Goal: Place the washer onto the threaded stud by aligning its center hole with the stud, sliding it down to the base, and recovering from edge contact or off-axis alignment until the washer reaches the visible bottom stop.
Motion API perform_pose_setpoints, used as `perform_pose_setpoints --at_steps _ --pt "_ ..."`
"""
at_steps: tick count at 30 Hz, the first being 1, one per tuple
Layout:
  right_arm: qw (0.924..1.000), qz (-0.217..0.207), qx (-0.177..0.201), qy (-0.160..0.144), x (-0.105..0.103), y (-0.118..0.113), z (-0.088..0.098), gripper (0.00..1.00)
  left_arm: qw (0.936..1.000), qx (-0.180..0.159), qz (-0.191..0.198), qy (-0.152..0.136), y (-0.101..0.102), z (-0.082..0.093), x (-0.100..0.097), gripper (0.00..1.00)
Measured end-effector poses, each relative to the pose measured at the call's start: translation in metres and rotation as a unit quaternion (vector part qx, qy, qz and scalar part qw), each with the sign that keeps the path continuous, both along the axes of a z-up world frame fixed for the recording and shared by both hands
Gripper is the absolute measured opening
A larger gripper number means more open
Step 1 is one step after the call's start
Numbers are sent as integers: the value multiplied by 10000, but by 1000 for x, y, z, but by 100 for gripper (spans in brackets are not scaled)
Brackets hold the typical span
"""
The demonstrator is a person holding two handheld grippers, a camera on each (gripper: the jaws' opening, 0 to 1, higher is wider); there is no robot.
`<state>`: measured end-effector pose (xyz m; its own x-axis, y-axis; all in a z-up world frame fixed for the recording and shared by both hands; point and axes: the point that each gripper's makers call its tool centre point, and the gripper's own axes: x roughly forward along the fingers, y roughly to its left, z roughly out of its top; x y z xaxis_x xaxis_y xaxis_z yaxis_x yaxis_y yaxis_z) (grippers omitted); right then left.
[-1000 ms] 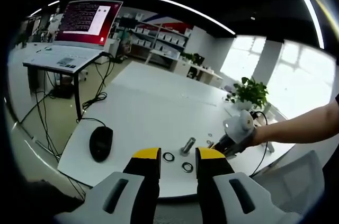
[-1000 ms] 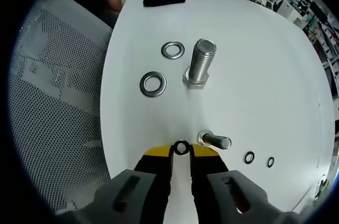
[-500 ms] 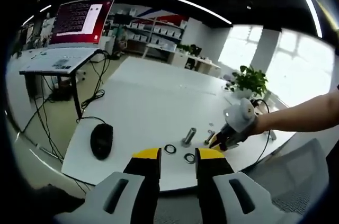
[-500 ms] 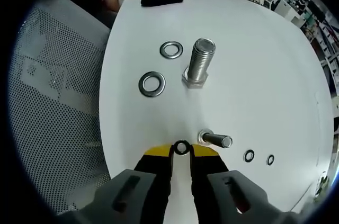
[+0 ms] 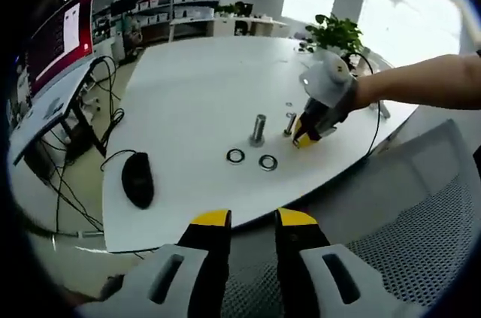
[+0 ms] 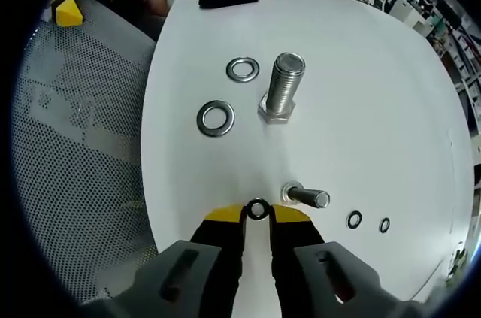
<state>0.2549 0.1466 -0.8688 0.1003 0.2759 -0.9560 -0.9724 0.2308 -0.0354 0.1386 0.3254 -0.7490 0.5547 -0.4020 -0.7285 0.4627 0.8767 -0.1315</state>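
My right gripper (image 6: 258,214) is shut on a small dark washer (image 6: 258,209), held low over the white table (image 6: 376,107). Just right of its tips stands a thin threaded stud (image 6: 304,198), leaning in the picture. Farther ahead a thick threaded stud (image 6: 282,96) stands upright on its hex base, with two large washers (image 6: 243,70) (image 6: 216,118) lying flat to its left. In the left gripper view the right gripper (image 5: 307,136) sits beside the thin stud (image 5: 289,122), near the thick stud (image 5: 258,128). My left gripper (image 5: 252,219) is open and holds nothing, back off the table edge.
Two small washers (image 6: 353,220) (image 6: 384,225) lie right of the thin stud. A black mouse (image 5: 137,179) rests at the table's left end. A grey mesh chair (image 5: 391,243) stands by the near edge. A potted plant (image 5: 334,32) is at the far side.
The left gripper's camera has pulled back from the table and swung over the chair. My right gripper and the washer in it have stayed almost still beside the thin stud.
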Motion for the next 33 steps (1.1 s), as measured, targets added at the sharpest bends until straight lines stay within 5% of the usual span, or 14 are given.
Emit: perform_pose_setpoints --at_steps 19,33 --pt "9993 -321 146 117 -4 0 4 14 9999 57 -90 -6 -1 -2 -2 20" --pt "9972 -579 468 95 -5 -7 34 14 9999 62 -91 -18 -1 -2 0 20"
